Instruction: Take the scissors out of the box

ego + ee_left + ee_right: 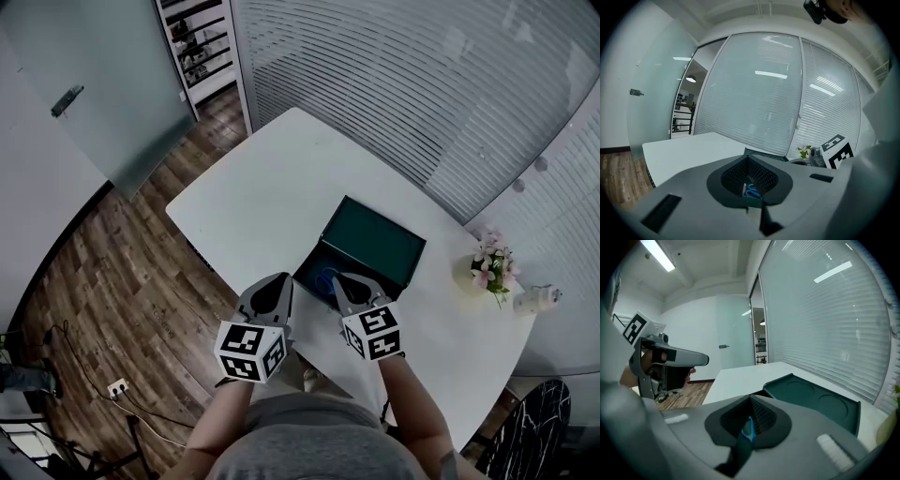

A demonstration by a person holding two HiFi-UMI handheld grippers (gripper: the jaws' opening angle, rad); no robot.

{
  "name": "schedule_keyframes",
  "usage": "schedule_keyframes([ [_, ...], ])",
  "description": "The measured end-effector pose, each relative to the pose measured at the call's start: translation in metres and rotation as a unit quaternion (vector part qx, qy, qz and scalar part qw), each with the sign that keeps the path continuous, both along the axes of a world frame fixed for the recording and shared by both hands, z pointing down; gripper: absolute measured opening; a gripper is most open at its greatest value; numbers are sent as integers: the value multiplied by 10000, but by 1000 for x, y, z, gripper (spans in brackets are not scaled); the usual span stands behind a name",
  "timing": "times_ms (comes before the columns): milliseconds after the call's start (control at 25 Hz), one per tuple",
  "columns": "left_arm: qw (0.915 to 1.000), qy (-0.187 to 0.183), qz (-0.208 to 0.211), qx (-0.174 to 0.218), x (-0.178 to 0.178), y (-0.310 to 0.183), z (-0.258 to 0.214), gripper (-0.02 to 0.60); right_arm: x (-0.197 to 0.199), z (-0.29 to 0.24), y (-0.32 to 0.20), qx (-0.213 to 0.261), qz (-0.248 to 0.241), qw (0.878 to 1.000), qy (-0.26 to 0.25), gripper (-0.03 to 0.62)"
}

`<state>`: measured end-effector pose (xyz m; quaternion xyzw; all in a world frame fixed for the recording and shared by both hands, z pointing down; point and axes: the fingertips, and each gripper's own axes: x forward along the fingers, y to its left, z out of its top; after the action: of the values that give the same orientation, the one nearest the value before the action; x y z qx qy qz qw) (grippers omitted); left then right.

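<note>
A dark green box (375, 239) lies open on the white table (262, 197), its lid folded back. Scissors with blue handles (324, 278) lie inside, near the box's front edge. My left gripper (283, 278) is shut just left of that edge, and my right gripper (340, 278) is shut right over it. In the left gripper view the scissors (751, 191) show through the gap below the closed tips (749, 158). The right gripper view shows the blue handle (748, 429) likewise below its tips (751, 398), with the lid (811, 399) beyond. Nothing is held.
A small pot of pink flowers (489, 265) and a small white object (536, 298) stand at the table's right end. Behind the table is a glass wall with blinds. Wooden floor lies to the left. The left gripper (670, 357) shows in the right gripper view.
</note>
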<state>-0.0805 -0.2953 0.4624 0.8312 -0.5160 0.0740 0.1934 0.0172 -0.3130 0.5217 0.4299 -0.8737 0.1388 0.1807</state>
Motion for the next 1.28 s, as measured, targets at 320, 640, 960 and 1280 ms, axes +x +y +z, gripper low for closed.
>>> schedule_keyframes([
  [320,9998,4,44,-189,-12,-21,17,5,-5,54,-16,-781,-406,9938,680,8],
  [640,9993,-15,120,-341,-17,-42,29,5,-8,88,-21,-1429,-724,9815,1047,9],
  [960,9989,-19,193,-426,-17,-54,38,5,-22,103,-22,-1831,-1132,9695,1168,119],
  [1280,9987,-8,256,-439,-19,-63,39,5,-20,118,-29,-2171,-1040,9586,1519,123],
])
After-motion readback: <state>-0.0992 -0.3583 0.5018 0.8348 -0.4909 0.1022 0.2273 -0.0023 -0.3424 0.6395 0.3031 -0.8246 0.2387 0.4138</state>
